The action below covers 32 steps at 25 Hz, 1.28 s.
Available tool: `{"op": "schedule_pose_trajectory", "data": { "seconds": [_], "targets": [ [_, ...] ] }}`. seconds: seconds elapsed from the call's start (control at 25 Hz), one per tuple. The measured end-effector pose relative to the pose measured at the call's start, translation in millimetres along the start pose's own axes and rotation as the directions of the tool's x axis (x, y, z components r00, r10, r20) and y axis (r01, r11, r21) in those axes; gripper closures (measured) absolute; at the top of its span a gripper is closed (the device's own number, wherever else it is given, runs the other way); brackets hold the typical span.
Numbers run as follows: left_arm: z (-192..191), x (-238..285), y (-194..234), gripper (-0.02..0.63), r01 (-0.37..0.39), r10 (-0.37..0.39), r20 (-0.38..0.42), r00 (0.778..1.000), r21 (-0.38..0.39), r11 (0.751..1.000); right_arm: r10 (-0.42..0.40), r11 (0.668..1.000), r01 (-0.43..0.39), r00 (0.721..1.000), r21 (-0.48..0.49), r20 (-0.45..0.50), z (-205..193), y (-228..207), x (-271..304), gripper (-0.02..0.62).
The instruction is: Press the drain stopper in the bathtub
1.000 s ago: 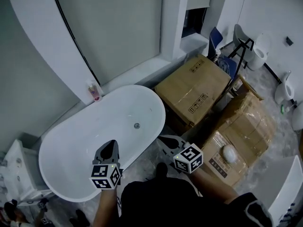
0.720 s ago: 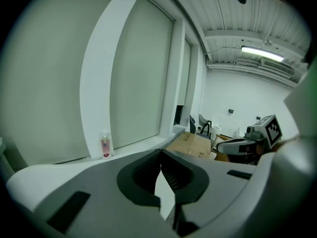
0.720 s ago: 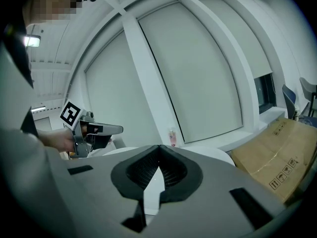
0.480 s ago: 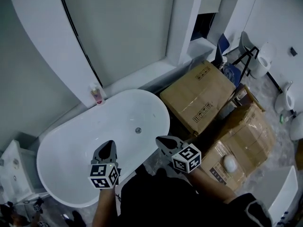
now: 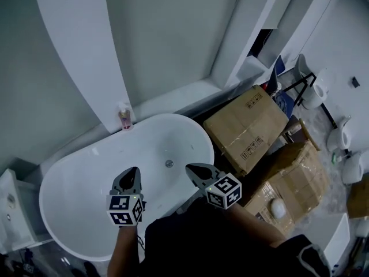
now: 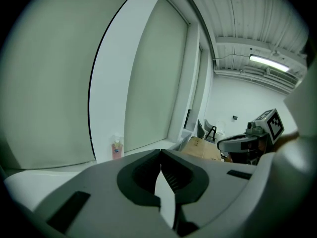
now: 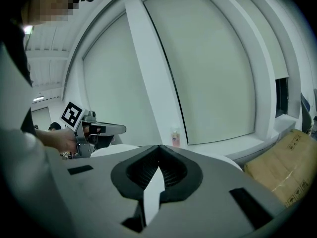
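A person stands over a white oval bathtub point(image 5: 69, 180) with a gripper in each hand, both held above the near rim. The drain stopper point(image 5: 169, 163), a small round metal disc, sits in the tub floor near the middle, between the two tools and a little beyond them, touched by neither. The left gripper point(image 5: 133, 171) has its jaws clenched tip to tip on nothing, and the right gripper point(image 5: 191, 168) is pinched closed the same way and carries nothing. A pink bottle point(image 5: 124, 119) stands on the far ledge, and cardboard boxes point(image 5: 248, 126) are stacked beside the tub. The stopper looks rigid, smooth and fixed in its seat, probably sprung, so it calls for a push rather than a grasp: closed tips set squarely on its centre and driven straight down. An off-centre press would likely skid off the slick metal onto the enamel.
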<state>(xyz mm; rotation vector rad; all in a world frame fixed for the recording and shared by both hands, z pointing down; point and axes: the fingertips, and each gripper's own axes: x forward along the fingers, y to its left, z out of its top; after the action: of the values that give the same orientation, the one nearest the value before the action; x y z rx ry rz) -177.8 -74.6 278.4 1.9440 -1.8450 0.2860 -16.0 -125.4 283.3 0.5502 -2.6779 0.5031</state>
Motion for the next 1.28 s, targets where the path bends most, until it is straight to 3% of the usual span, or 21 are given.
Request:
{"op": "schedule_pose_trajectory", "data": {
  "seconds": [0.32,0.68,1.0,1.28],
  "targets": [
    [-7,22,43,0.594,-0.015,0.014,-0.042,0.999,-0.03,0.999,0.023,1.0,-0.022,0.997,0.009,-0.071,0,-8,53,0.581],
    [-30,85,55,0.594,-0.041,0.028,-0.123,0.992,-0.106,0.993,0.098,0.995,-0.09,0.976,0.05,-0.196,-29,-53,103,0.581],
    [-104,173,78,0.594,-0.065,0.027,-0.199,0.98,-0.187,0.98,0.152,0.988,-0.135,0.918,0.071,-0.367,-124,-104,169,0.581],
    [-186,229,101,0.594,-0.086,0.028,-0.274,0.961,-0.202,0.976,0.167,0.984,-0.128,0.897,0.121,-0.409,-208,-132,227,0.581]
  ]
}}
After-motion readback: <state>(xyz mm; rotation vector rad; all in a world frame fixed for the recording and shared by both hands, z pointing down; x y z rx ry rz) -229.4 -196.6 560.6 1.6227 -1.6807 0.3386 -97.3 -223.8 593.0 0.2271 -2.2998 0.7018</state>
